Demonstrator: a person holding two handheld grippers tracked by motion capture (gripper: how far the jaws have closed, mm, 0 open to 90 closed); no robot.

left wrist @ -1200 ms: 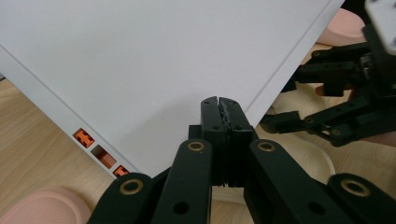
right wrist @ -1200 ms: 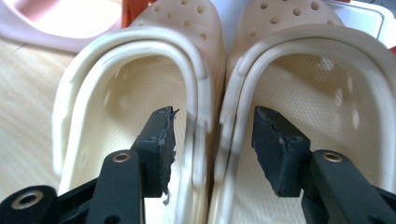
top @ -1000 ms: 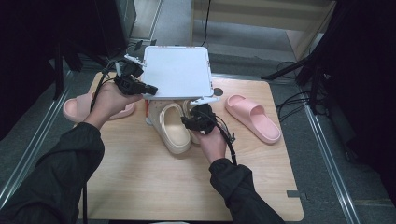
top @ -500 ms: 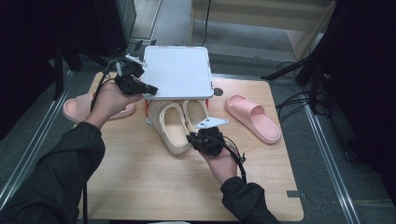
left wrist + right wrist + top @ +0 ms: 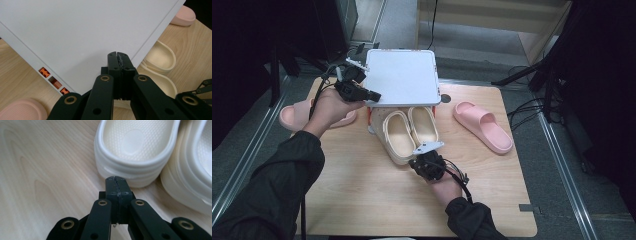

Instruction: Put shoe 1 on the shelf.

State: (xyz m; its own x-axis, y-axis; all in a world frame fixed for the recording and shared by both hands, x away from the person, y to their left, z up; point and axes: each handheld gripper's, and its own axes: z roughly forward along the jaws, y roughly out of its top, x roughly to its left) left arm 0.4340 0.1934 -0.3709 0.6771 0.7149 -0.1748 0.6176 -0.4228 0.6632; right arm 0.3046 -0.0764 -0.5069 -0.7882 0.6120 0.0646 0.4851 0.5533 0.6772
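Tongs on your right hand [image 5: 426,161] have just been closing: they stood apart a second ago up beside the cream slippers, and now the right gripper view shows the jaws pressed together with nothing between them, their tips just short of the heel of the nearer cream slipper [image 5: 135,147]. The hand has also come back toward your edge of the desk [image 5: 362,200] and dropped lower, so it sits near the heels rather than over the pair.

Your left tongs [image 5: 362,92] have not shifted; in the left gripper view the jaws look shut against the underside of the white lid [image 5: 82,35], which stays tilted up over the toe ends of the pair. Whether they pinch its rim I cannot tell for certain.

The cream pair [image 5: 409,132] lies side by side at the middle of the desk, toes under the raised lid, heels toward you. One pink slipper [image 5: 484,125] rests toward the right edge, another [image 5: 299,115] by the left edge.

Judging from this, you look set to nudge the pair forward by the heel with closed tips.
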